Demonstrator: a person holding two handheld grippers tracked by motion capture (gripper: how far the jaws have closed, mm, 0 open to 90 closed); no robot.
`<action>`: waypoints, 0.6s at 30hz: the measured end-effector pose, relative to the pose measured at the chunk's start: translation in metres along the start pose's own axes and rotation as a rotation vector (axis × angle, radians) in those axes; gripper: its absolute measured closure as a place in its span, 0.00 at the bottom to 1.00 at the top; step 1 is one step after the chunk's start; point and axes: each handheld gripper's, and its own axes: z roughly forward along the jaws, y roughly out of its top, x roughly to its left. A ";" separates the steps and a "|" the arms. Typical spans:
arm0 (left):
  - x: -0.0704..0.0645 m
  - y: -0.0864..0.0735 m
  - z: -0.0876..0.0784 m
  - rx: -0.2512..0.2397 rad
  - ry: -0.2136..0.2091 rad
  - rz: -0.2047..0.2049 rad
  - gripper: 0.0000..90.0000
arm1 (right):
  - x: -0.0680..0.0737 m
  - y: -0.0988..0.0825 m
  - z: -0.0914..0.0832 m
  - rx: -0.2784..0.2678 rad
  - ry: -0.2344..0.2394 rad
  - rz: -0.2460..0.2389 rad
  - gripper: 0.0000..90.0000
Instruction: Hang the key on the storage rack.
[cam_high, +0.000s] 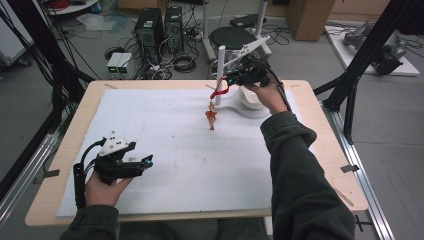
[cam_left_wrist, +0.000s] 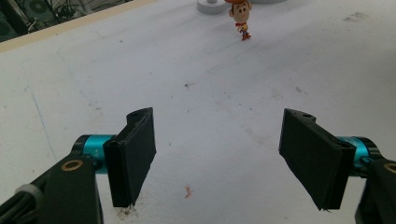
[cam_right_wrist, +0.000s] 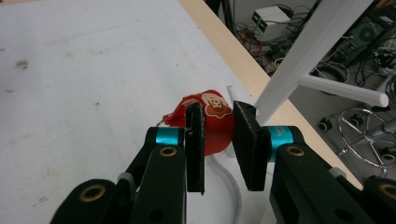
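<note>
Across the wooden table lies a white mat, covering most of the top and serving as the reference for all that follows. At the mat's far right corner stands a white stand (round base, upright post, slanted arm); in the right gripper view its slanted bar crosses just behind the jaws, beyond the table's pale edge.

The right gripper, held in the person's right hand, is raised above the far right part of the mat, close to the post of the stand. Its jaws are drawn close together on a red strap bearing a small cartoon face; the strap fills the narrow gap between the pads. From the strap a small cowboy figurine hangs, just in front of the stand's base. Whether its feet touch the mat cannot be told. In the left gripper view the figurine appears far ahead, in an orange hat.

The left gripper, in the left hand, sits low over the near left part of the mat, well apart from the figurine. Its jaws stand wide apart with only bare mat between them. A grey three-cornered plate tops it.
</note>
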 end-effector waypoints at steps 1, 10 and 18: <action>0.000 0.000 0.000 0.000 0.000 0.000 0.30 | -0.002 0.000 0.003 0.001 -0.006 0.002 0.83; 0.003 -0.001 0.000 0.005 0.007 -0.002 0.30 | -0.015 0.001 0.019 0.031 -0.008 0.035 0.83; 0.003 -0.001 0.002 0.006 0.008 -0.004 0.30 | -0.021 -0.005 0.027 0.052 -0.028 0.070 0.83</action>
